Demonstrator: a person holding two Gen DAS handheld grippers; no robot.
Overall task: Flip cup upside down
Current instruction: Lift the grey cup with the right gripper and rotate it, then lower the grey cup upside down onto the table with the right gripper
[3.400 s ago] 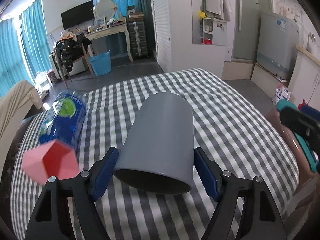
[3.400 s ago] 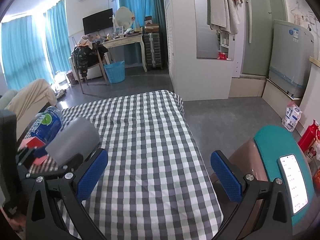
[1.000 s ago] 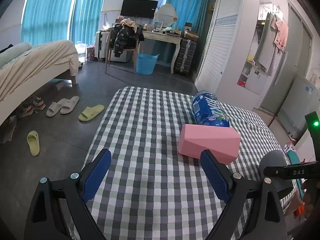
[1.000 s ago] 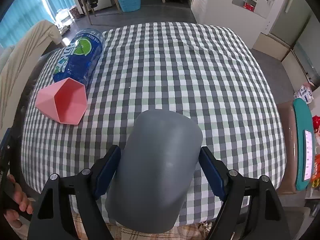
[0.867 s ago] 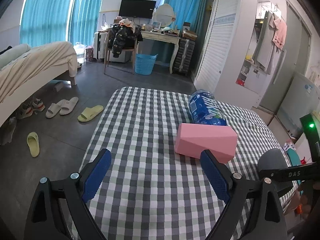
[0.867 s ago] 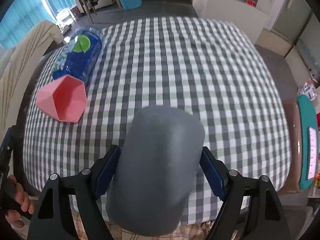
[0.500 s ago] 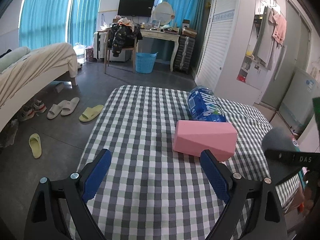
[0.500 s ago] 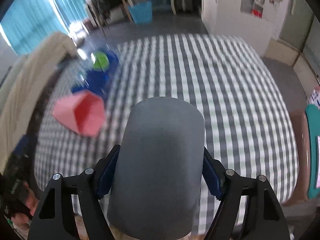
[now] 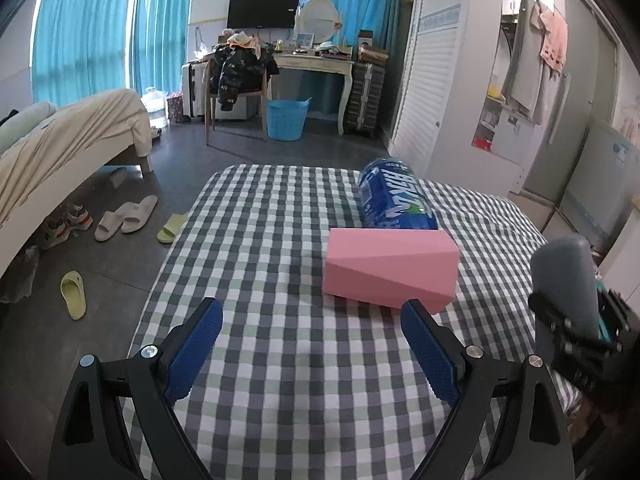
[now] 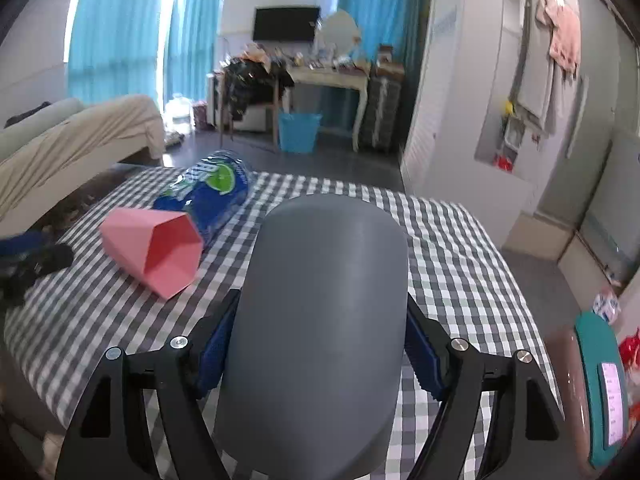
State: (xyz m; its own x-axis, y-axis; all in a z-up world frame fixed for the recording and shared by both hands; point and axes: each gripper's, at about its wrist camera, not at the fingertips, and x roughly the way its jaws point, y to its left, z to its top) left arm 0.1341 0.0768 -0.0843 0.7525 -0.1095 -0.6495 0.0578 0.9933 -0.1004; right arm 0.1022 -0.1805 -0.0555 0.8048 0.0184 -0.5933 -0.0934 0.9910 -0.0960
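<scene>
A grey cup point(image 10: 320, 320) fills the middle of the right wrist view, its closed base pointing away from the camera. My right gripper point(image 10: 316, 344) is shut on the grey cup, one blue pad on each side, holding it above the checked tablecloth point(image 10: 448, 264). The cup also shows at the right edge of the left wrist view point(image 9: 564, 280), in the right gripper. My left gripper point(image 9: 312, 344) is open and empty, low over the near part of the tablecloth point(image 9: 280, 240).
A pink hexagonal cup point(image 9: 390, 270) lies on its side mid-table, also in the right wrist view point(image 10: 156, 252). A blue bottle point(image 9: 392, 200) lies behind it. A teal-topped stool point(image 10: 600, 392) stands at the right. Bed, slippers and desk lie beyond.
My right gripper has tilted up with the grey cup, from looking down at the table to looking across the room. The left gripper has barely moved.
</scene>
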